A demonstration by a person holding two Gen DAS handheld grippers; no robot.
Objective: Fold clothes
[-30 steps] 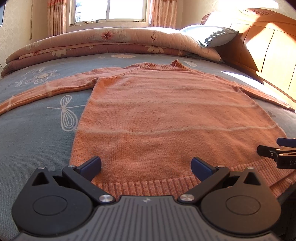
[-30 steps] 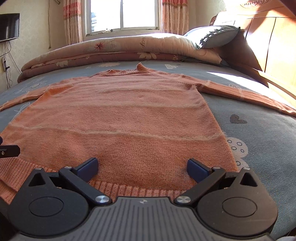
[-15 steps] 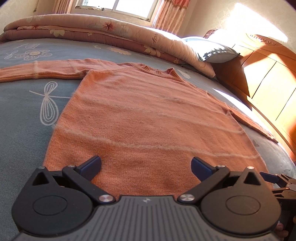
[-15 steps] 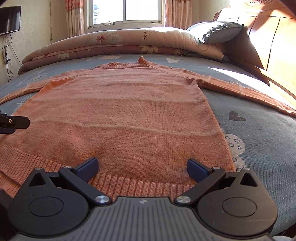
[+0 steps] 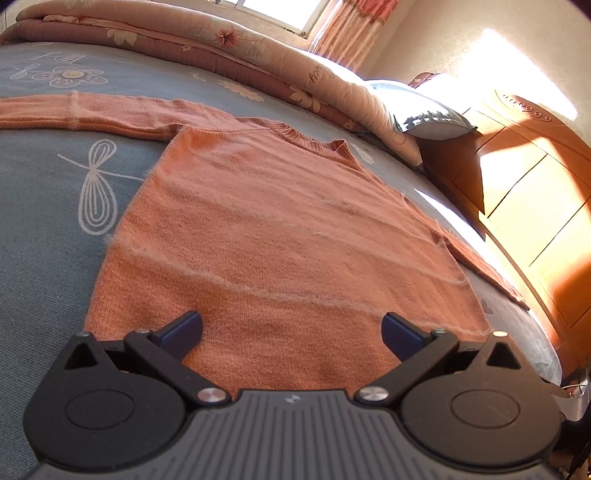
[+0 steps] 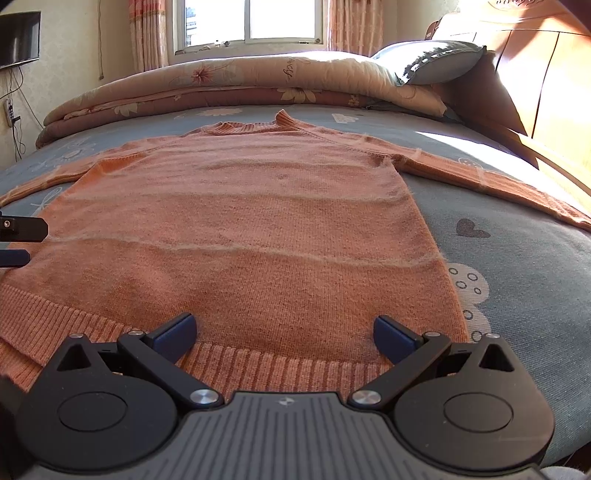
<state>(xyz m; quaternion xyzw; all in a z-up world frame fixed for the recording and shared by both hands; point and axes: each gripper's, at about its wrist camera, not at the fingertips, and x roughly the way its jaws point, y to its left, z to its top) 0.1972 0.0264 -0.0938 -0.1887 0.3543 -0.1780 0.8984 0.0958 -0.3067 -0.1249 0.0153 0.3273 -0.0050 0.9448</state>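
Observation:
An orange knit sweater (image 5: 280, 236) lies flat on the blue bed cover, both sleeves spread out sideways, its neck toward the quilt. My left gripper (image 5: 291, 326) hovers open above the sweater's lower body, nothing between its fingers. In the right wrist view the same sweater (image 6: 258, 221) fills the middle, its ribbed hem (image 6: 258, 363) just before my right gripper (image 6: 284, 328), which is open and empty over the hem. The left gripper's fingers (image 6: 22, 229) show at that view's left edge, above the sweater's left side.
A folded floral quilt (image 6: 240, 81) and a grey pillow (image 6: 436, 62) lie at the far side of the bed. A wooden headboard (image 5: 524, 206) runs along the right. The blue bed cover (image 6: 517, 266) shows beside the sweater. A window (image 6: 251, 22) is behind.
My left gripper has risen and swung forward and left over the sweater, tilting the view; the hem has dropped out of its sight. The right gripper has barely moved. Both stay open.

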